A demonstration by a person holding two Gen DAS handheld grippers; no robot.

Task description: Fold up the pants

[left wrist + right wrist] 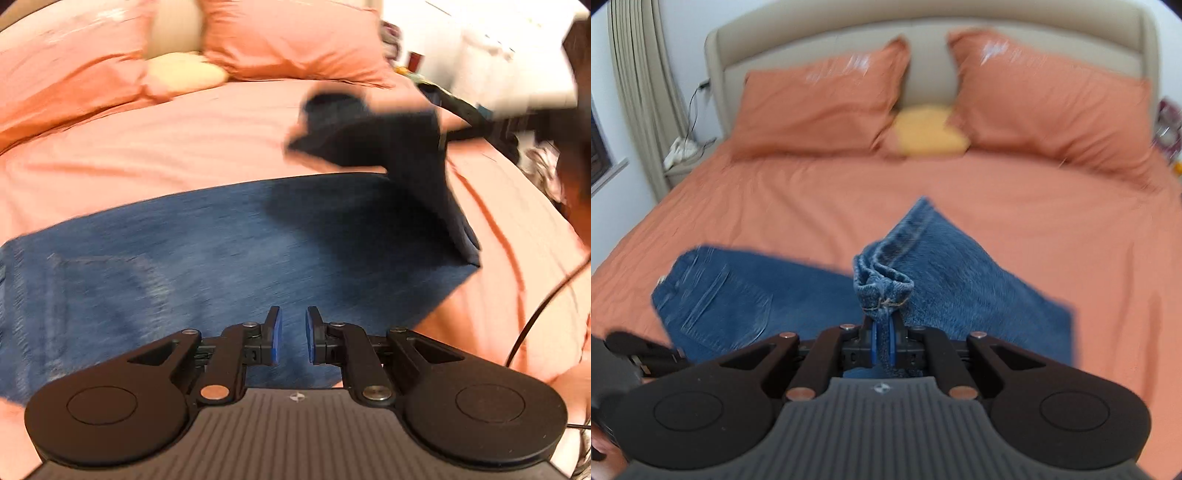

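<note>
Blue jeans (192,258) lie flat across an orange bed sheet (166,147), with the back pocket (727,306) at the left. My right gripper (883,338) is shut on a bunched leg hem (886,284) and holds it lifted over the rest of the jeans. In the left wrist view that raised leg (399,155) shows as a dark, blurred fold at the right. My left gripper (293,334) hovers over the flat denim, its blue pads (277,332) a narrow gap apart with nothing between them.
Two orange pillows (820,107) and a small yellow cushion (929,133) lean on the beige headboard (923,22). A curtain (639,74) and a bedside shelf with cables (681,149) stand at the left. Clutter and a black cable (535,314) lie off the bed's right side.
</note>
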